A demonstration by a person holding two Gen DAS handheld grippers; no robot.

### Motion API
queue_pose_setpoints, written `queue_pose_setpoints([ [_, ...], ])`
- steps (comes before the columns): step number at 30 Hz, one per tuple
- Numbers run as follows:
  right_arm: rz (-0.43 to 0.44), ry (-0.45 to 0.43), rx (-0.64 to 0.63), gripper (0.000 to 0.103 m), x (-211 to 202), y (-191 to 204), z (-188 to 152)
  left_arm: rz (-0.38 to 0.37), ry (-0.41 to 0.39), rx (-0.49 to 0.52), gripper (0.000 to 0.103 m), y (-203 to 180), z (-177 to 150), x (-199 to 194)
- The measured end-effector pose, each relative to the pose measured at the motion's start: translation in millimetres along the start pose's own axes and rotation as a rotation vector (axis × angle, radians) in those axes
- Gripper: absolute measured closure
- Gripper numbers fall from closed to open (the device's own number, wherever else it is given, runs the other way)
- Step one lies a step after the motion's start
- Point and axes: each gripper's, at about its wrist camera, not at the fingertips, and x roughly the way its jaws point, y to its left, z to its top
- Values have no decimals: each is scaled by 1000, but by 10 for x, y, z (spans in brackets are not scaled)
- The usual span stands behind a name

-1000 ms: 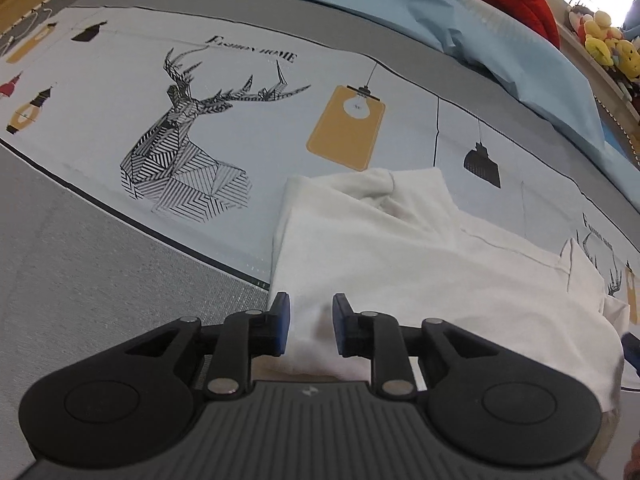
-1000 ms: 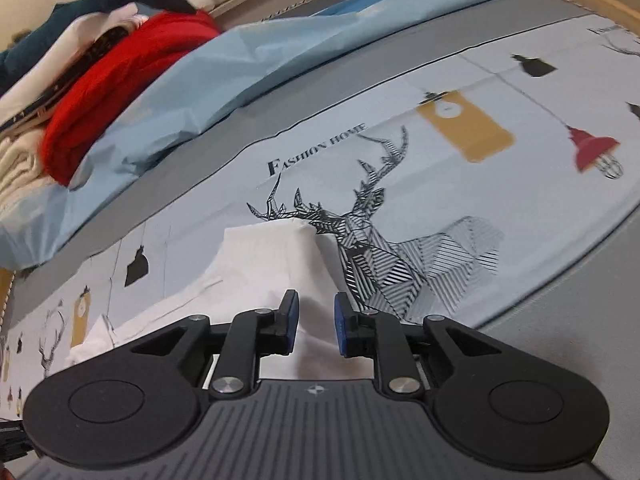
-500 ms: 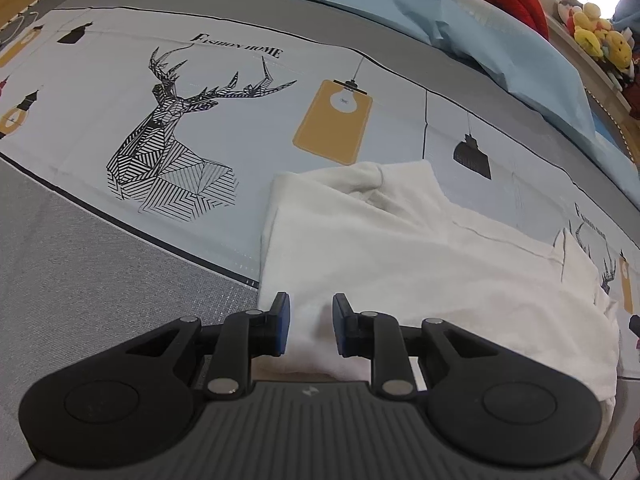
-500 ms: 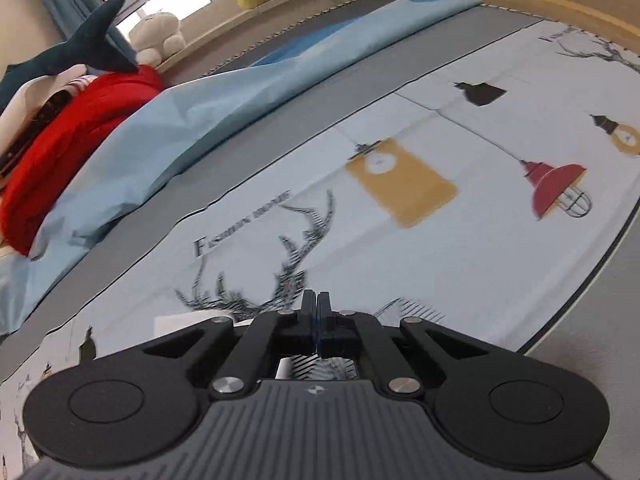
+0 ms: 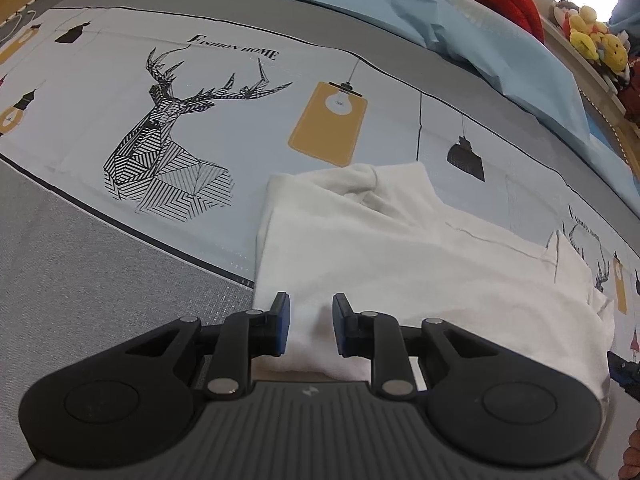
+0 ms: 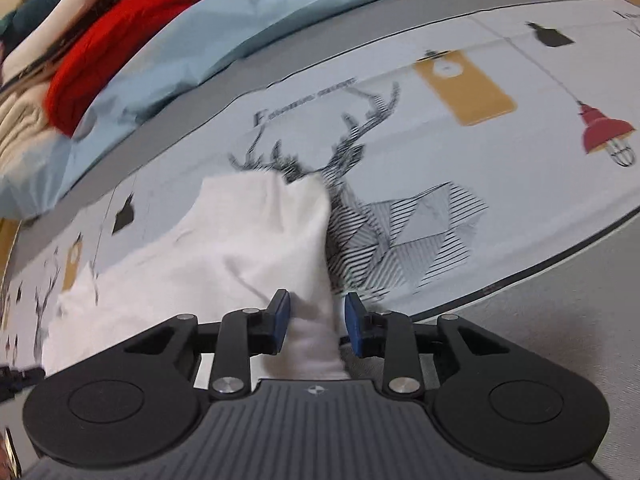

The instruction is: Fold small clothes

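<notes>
- Left wrist view: one white cotton garment point(image 5: 420, 256), partly folded, lies flat on the printed deer-and-lamp bed cover point(image 5: 100, 92). Left tool point(image 5: 308, 322) has blue pads spread, hovering just over the garment's near edge, nothing pinched.
- Right wrist view (blurred w/ motion): same white garment point(image 6: 248, 248), its right edge beside the black line-drawn deer print point(image 6: 384, 232). Right tool point(image 6: 316, 326) has pads apart w/ a bunched fold of the cloth rising between them; can't tell if the pads touch it.
- Only left view shows: yellow plush toys point(image 5: 596, 40) on a ledge at far right, approx. several, too small to count.
- Only right view shows: one red pendant-lamp print point(image 6: 604, 132); cream knit fabric point(image 6: 20, 136) at far left.
- Both views: one light blue sheet point(image 5: 460, 12) rumpled along the far side of the bed, one red fabric bundle point(image 6: 120, 36) on top of it.
- Count: 2 tools, 1 garment, 1 whole deer print per view plus smaller partial ones at the edge.
</notes>
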Motion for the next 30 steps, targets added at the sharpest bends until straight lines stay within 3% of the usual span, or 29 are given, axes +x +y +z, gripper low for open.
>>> queue_pose_setpoints([
  [4,22,24,-93,71,-59,117,-25,6,-2,-11,78,11,12,13],
  [7,-21,77,-156,71,-33,155,-65,2,0,-4,78,-5,10,19],
  [14,-48,110,-281,71,-57,287,-160,-3,-2,6,78,-41,-7,20],
  [15,-59,115,-295,73,-44,300,-181,-3,-2,8,78,-39,-7,20],
  [16,-67,112,-300,82,-50,302,-187,-3,-2,9,78,-41,-6,21],
  [17,-70,110,-296,100,-72,297,-175,-4,-3,8,78,-39,-6,20],
  [22,-65,39,-214,103,-381,230,-25,-10,-6,15,78,-46,-4,4],
  [26,-93,175,-279,102,-266,225,-107,-10,1,13,78,-32,-14,17],
  [28,-124,151,-258,100,-296,223,-45,-10,-1,8,78,-21,-8,10],
  [30,-85,16,-174,97,-436,171,92,-12,-2,7,78,-24,-9,6],
])
